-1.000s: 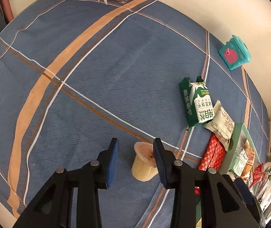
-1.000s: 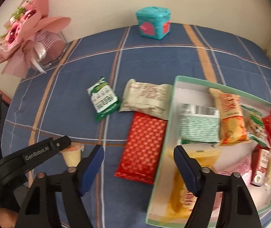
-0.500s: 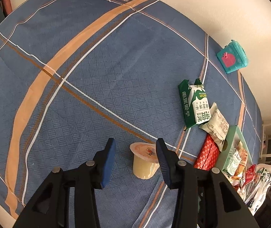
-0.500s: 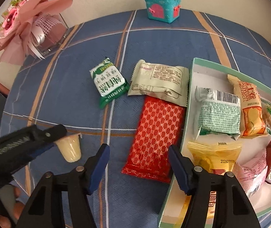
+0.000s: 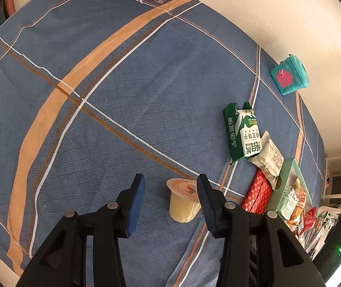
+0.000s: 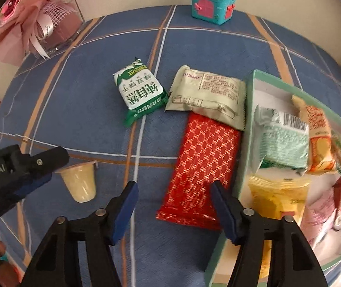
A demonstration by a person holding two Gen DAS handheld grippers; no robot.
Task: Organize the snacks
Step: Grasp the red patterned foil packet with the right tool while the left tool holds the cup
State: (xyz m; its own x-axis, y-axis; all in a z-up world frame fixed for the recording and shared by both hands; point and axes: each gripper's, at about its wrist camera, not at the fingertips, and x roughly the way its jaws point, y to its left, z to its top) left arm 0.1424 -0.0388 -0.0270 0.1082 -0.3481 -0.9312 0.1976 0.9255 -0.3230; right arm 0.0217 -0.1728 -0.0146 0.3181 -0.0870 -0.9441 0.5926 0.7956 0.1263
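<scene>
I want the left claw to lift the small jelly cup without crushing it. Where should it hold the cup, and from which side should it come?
Best to grip the jelly cup across its yellow body, just below the wider sealed rim, coming from above. It lies tipped on the blue tablecloth, so the walls taper. The left claw, its jaws just opened, already straddles it without pressing.
</scene>
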